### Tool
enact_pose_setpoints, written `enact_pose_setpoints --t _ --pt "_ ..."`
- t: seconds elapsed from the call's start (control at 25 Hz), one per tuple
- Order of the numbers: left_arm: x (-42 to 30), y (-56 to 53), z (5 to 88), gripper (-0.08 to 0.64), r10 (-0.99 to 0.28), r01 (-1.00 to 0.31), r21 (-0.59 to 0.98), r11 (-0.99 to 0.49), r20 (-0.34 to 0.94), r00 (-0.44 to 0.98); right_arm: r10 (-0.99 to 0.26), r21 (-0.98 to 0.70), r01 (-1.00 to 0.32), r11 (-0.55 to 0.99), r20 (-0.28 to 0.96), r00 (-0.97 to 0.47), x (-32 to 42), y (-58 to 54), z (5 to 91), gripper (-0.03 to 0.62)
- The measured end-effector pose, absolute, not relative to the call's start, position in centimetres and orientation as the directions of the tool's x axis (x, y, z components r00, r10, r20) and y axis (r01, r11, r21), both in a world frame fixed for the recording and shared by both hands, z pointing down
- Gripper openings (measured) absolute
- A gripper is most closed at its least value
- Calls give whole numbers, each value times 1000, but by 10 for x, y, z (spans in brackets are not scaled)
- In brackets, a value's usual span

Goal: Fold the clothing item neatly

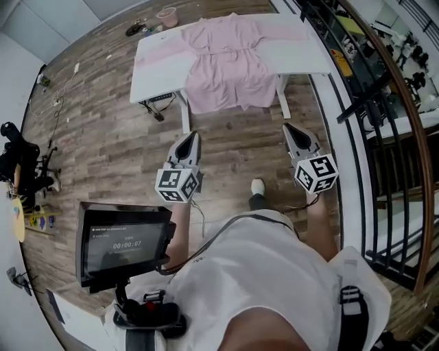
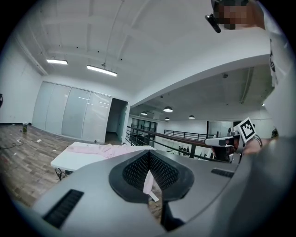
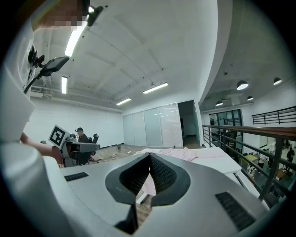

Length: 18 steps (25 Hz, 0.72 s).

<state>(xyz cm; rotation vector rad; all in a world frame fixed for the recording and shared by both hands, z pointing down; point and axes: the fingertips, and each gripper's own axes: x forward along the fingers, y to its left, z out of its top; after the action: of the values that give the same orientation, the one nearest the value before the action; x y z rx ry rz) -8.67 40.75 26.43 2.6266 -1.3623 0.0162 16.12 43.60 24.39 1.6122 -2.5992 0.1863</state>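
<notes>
Holding the left tongs (image 1: 194,136) and the right tongs (image 1: 289,127) out ahead of me, I am pointing both roughly level toward the desk (image 1: 154,72). Both pairs are sitting squeezed fully together, their ribbed pads meeting with nothing caught between them. Close by my left side, a dark screen (image 1: 123,243) is glowing on its stand, and my shoe (image 1: 257,186) is showing between my forearms. Under the tongs the wooden floor (image 1: 103,137) is stretching away toward the white desk, which is standing well apart from both tips. On it the pink robe (image 1: 226,62) is lying spread out flat. Its sleeves are reaching left and right along the desktop, and its lower part is hanging over the near edge between the legs. Past the far edge of the desk, a small pink tub (image 1: 167,16) is sitting on the floor. Along my right, a black railing (image 1: 384,137) is curving away.
</notes>
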Motion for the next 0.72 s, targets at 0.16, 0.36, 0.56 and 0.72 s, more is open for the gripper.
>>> enact_pose_setpoints --t 0.16,0.36,0.56,0.72 --pt "-81 376 259 3 -827 -829 157 -537 99 554 -876 -70 -885 460 129 -465 171 398 242 -2" --pt "-60 318 269 3 -852 -856 154 -493 111 511 -854 -96 -863 496 127 -505 193 328 256 -2" --pt "-31 269 265 3 -867 -870 155 -468 110 486 -843 -100 -850 517 115 -526 223 272 250 -2" --pt "-29 267 255 3 -870 -870 149 -469 92 485 -834 -91 -840 534 105 -542 217 269 240 -2"
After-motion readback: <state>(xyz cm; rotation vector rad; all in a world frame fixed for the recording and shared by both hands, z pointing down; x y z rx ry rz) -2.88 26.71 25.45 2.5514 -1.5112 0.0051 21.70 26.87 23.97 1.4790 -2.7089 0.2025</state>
